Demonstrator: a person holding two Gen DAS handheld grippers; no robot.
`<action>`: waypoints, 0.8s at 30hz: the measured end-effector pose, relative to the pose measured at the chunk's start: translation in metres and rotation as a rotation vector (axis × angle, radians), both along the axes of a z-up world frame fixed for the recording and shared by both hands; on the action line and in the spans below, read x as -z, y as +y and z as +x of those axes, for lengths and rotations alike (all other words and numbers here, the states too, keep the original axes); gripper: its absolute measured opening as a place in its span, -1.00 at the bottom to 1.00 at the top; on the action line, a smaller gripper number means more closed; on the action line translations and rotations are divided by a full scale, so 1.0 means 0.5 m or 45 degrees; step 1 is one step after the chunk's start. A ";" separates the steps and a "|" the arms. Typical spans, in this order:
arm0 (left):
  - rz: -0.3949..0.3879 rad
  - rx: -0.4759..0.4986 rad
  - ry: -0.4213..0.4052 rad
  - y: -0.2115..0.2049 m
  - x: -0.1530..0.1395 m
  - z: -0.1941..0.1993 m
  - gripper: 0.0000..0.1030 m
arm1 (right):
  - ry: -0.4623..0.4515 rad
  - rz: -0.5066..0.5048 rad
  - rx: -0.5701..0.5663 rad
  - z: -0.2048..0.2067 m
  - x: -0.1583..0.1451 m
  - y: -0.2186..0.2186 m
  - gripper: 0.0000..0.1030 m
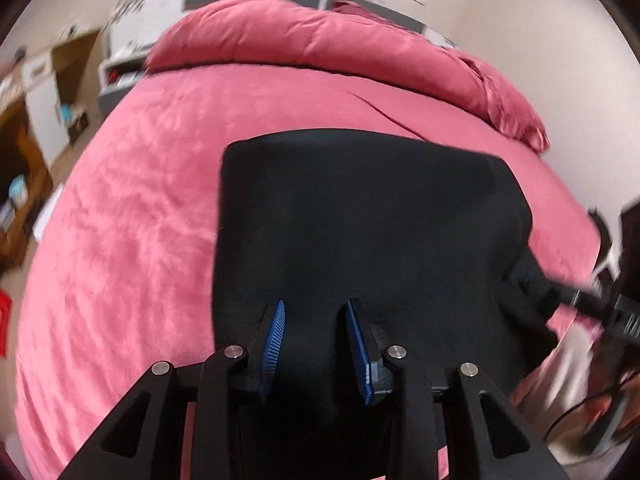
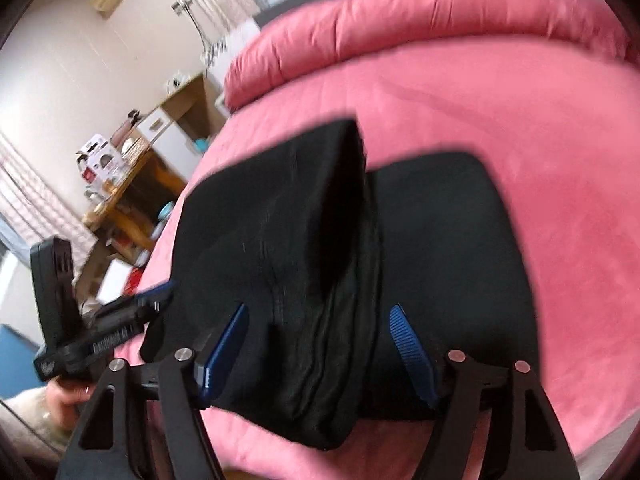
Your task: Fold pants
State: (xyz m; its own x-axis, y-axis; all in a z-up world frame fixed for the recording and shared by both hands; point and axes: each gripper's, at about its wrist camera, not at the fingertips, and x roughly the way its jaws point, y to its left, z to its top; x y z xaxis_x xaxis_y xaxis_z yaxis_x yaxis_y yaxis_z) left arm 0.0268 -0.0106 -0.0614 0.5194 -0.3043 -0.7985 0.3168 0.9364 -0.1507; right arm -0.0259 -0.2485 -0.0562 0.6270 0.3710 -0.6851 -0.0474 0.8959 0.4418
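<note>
The black pants (image 1: 360,220) lie folded on the pink bed (image 1: 140,200). In the right wrist view one folded layer of the pants (image 2: 280,220) rises in a loose hump over the flat part. My left gripper (image 1: 318,332) hovers over the near edge of the pants, blue pads apart with nothing pinched. From the right wrist view it (image 2: 160,296) sits at the pants' left edge. My right gripper (image 2: 320,344) stands wide open above the thick near fold, one pad on each side. In the left wrist view it (image 1: 580,300) is blurred at the pants' right corner.
A rolled pink duvet (image 1: 320,40) lies across the head of the bed. A white nightstand (image 1: 120,72) and a cluttered wooden desk (image 2: 120,188) stand beside the bed on the left. A person's hand (image 2: 64,400) holds the left gripper's handle.
</note>
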 end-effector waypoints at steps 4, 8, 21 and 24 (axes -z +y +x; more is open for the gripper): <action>-0.010 -0.011 0.004 -0.006 0.005 0.005 -0.39 | 0.047 0.049 0.001 0.008 0.004 -0.017 0.24; -0.049 0.002 -0.017 -0.012 -0.008 -0.003 -0.39 | 0.068 0.092 -0.020 -0.005 0.007 -0.016 -0.32; -0.035 0.139 -0.118 -0.055 -0.029 -0.037 -0.38 | 0.124 -0.017 -0.217 -0.024 -0.004 0.036 -0.92; -0.001 0.193 -0.136 -0.075 -0.027 -0.046 -0.38 | 0.140 -0.008 -0.177 -0.040 -0.007 0.013 -0.97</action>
State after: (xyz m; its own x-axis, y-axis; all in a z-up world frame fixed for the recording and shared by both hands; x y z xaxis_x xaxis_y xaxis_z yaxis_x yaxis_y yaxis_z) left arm 0.0037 -0.0482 -0.0476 0.5493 -0.3863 -0.7410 0.4686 0.8766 -0.1096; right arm -0.0459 -0.2422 -0.0526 0.4909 0.4447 -0.7492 -0.1229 0.8867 0.4458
